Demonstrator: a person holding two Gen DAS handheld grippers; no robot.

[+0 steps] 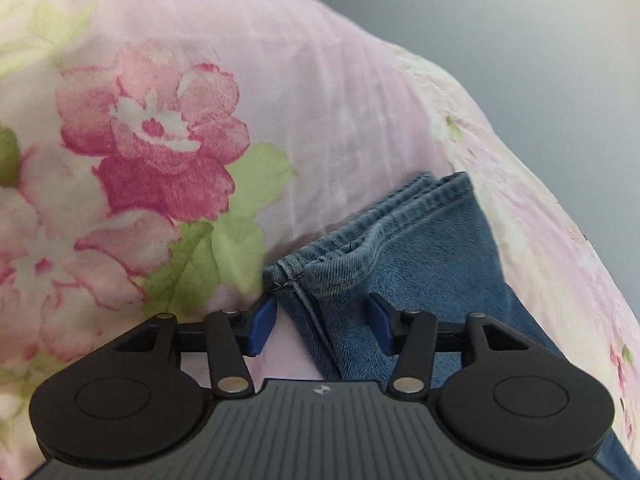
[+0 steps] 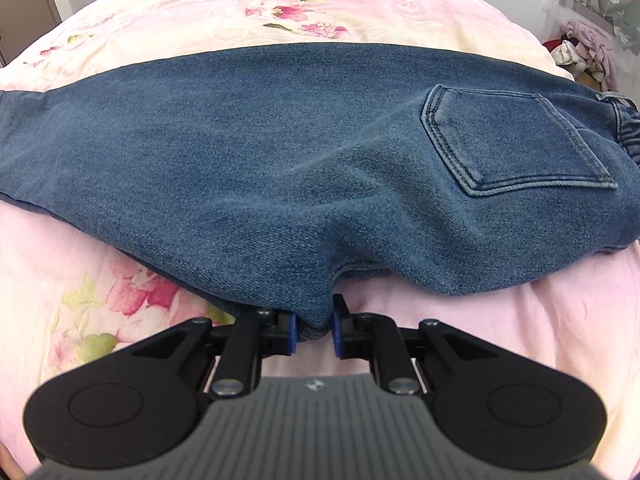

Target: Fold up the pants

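Note:
Blue denim pants (image 2: 280,140) lie folded lengthwise across a pink floral bedsheet (image 2: 500,320), with a back pocket (image 2: 516,140) facing up at the right. My right gripper (image 2: 315,326) is shut on a bunched fold of the pants' near edge, the blue pads pressing both sides. In the left wrist view the leg end of the pants (image 1: 432,248) rests on the sheet (image 1: 320,80), its stacked hems (image 1: 404,208) pointing away. My left gripper (image 1: 322,320) stands open around the near hem corner; the pads do not squeeze it.
The bed's edge curves down the right of the left wrist view, with a grey floor (image 1: 500,40) beyond it. A heap of clothes (image 2: 584,48) lies past the bed at the top right of the right wrist view.

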